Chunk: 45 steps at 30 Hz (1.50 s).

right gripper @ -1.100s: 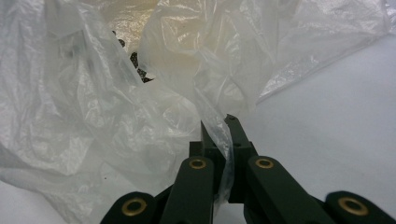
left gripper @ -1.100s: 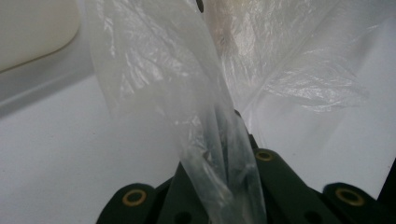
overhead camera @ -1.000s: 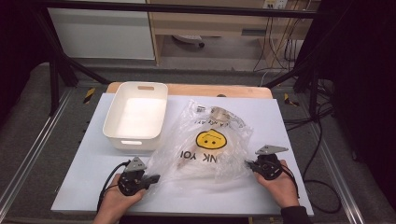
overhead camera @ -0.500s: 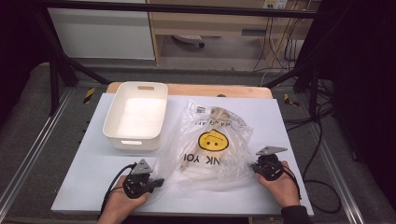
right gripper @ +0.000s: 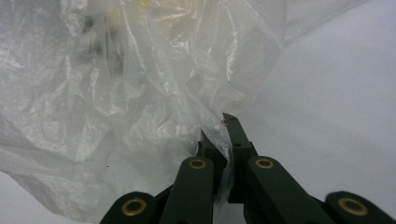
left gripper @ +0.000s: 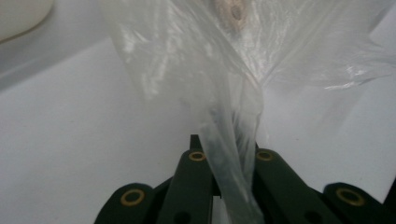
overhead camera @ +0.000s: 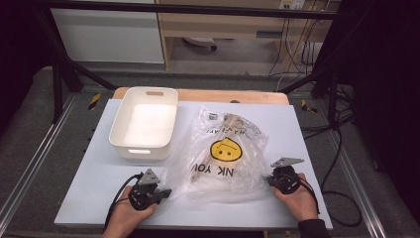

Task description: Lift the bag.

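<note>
My left gripper (overhead camera: 161, 192) has slid toward the table's near edge, pulling the bag (overhead camera: 225, 151). Both grippers, right one (overhead camera: 272, 179) too, pinch the bag. The tub (overhead camera: 143, 148) is empty.

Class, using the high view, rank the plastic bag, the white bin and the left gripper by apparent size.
1. Plastic bag
2. White bin, close behind, so this order is unsure
3. Left gripper, clearly smallest

White empty bin (overhead camera: 144, 124) on pale table (overhead camera: 94, 183), beyond left gripper, ahead of it. Wooden board (overhead camera: 198, 95) at table's far edge. Cables (overhead camera: 341, 144) on floor past right gripper.
</note>
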Tool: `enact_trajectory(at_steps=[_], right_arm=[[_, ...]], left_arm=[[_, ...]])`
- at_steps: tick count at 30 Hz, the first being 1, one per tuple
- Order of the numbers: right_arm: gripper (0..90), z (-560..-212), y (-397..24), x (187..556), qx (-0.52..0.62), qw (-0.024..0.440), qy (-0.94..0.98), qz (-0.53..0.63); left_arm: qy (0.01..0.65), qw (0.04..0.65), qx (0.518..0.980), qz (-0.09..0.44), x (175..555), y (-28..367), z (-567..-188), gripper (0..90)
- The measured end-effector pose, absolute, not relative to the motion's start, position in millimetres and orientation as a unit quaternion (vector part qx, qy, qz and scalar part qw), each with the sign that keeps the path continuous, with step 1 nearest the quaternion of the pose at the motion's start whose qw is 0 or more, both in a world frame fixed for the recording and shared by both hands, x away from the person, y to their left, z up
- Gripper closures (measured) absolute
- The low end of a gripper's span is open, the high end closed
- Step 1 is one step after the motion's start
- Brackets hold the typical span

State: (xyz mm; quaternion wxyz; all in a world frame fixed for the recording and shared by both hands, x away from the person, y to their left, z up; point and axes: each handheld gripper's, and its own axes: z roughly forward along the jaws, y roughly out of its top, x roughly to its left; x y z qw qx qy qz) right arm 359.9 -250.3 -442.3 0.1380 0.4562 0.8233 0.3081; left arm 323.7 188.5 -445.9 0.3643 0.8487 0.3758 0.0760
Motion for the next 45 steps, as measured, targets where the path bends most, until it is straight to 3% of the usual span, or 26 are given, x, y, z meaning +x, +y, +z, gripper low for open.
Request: enact_trajectory(at_steps=[8,13,19,26,34,45], right_arm=[[90.0,-443,-250,360,0.455,0.14,0.823,0.31],[90.0,-443,-250,360,0.454,0.141,0.823,0.311],[88.6,-443,-250,360,0.453,0.14,0.823,0.313],[83.2,-444,-251,361,0.455,0.136,0.821,0.318],[65.0,-445,-248,361,0.454,0.13,0.817,0.33],[34.2,-442,-246,363,0.453,0.146,0.808,0.348]], left_arm=[[0.384,0.386,0.835,0.081,324,193,-442,79.8],[0.388,0.386,0.832,0.091,324,194,-440,67.2],[0.391,0.395,0.826,0.098,323,193,-439,46.1],[0.393,0.402,0.82,0.108,324,192,-439,30.6],[0.401,0.414,0.809,0.12,325,193,-436,20.8],[0.406,0.422,0.8,0.131,326,196,-434,19.1]])
